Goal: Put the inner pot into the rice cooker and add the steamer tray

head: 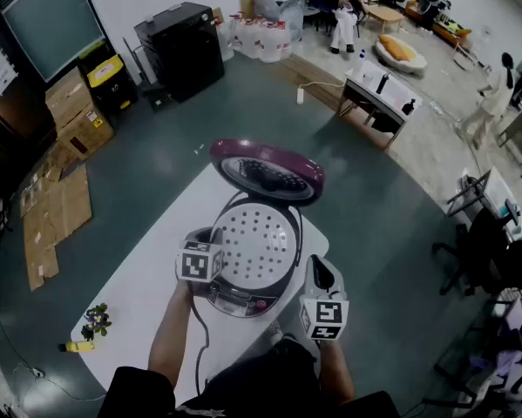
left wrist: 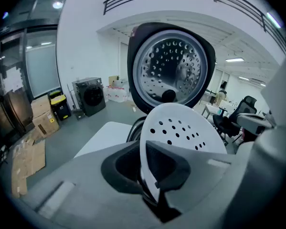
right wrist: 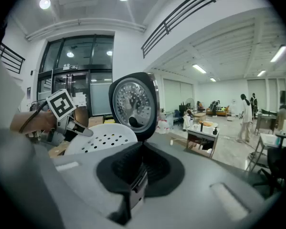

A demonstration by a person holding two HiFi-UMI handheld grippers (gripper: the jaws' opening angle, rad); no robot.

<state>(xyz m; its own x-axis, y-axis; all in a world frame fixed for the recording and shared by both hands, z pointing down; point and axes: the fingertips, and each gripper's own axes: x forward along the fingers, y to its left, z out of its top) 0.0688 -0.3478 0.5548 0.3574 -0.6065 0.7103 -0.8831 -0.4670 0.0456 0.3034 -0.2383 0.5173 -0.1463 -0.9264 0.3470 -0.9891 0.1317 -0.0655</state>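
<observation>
In the head view we see the white steamer tray [head: 254,240] over the open rice cooker [head: 243,301] on the white table [head: 147,277]. The left gripper view shows our left gripper [left wrist: 150,178] pinching the tray's rim, the tray tilted before the raised lid [left wrist: 171,66]. In the right gripper view our right gripper [right wrist: 137,175] is pressed together, empty.
</observation>
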